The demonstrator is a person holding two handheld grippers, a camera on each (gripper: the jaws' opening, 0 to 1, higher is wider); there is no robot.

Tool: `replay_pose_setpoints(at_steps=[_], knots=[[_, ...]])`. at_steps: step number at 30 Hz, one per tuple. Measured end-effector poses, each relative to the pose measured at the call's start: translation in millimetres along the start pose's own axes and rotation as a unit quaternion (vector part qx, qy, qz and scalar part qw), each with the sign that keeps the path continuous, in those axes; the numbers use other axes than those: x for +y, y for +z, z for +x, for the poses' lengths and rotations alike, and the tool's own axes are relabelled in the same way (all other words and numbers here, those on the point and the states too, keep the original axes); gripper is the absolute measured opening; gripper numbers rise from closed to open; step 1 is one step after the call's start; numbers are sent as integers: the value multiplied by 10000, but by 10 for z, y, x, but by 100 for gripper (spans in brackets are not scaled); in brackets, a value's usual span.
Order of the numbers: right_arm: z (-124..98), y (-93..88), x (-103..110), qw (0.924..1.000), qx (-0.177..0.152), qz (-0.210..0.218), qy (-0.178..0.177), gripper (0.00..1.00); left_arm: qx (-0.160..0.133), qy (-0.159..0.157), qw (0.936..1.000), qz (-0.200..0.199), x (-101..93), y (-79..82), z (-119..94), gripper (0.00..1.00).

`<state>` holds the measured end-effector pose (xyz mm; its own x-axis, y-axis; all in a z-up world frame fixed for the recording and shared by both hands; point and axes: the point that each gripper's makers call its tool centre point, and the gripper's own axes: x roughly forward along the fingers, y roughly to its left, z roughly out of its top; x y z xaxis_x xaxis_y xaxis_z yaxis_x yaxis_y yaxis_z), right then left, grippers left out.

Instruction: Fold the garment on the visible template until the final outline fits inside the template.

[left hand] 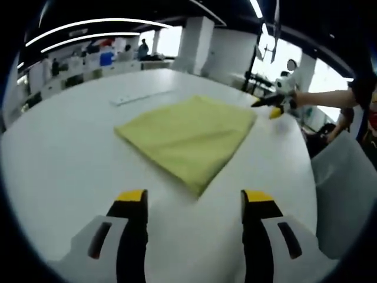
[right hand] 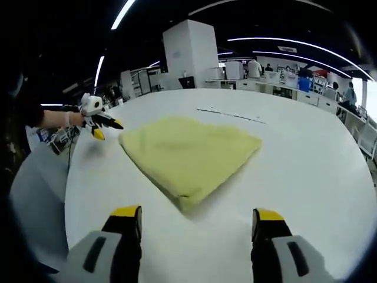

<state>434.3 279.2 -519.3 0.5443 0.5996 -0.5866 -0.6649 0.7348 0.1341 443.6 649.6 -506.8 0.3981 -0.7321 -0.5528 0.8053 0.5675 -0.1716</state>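
Fingers of the left gripper (left hand: 193,203) are held wide apart over the white desk (left hand: 59,159), with nothing gripped between them; their yellow tips are seen just short of the near corner of the folded yellow garment (left hand: 188,132). Fingers of the right gripper (right hand: 197,217) are likewise spread apart and empty, pointed at another corner of the same garment (right hand: 188,153), which is laid flat in a roughly square fold near the middle of the desk (right hand: 306,159). In the left gripper view, the right gripper (left hand: 272,106) is seen at the garment's far right corner, held by a person's arm (left hand: 324,97). In the right gripper view, the left gripper (right hand: 100,125) is seen just beside the garment's left corner. A thin line (right hand: 231,115) is marked on the desk beyond the garment.
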Motion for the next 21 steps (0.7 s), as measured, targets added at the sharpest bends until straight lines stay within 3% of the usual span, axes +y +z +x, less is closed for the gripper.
replay_pose_setpoints(at_steps=[5, 10, 14, 21], knots=[[-9, 34, 72, 9999, -118, 123, 19, 74, -41, -6, 10000, -20, -7, -13, 18, 57], [36, 45, 88, 9998, -137, 167, 50, 56, -9, 14, 10000, -51, 10, -47, 42, 51], [108, 17, 165, 9996, -129, 251, 94, 52, -39, 58, 9999, -137, 29, -65, 66, 46], [188, 7, 194, 9990, -173, 380, 156, 29, -28, 9, 9998, -203, 15, -73, 120, 39]])
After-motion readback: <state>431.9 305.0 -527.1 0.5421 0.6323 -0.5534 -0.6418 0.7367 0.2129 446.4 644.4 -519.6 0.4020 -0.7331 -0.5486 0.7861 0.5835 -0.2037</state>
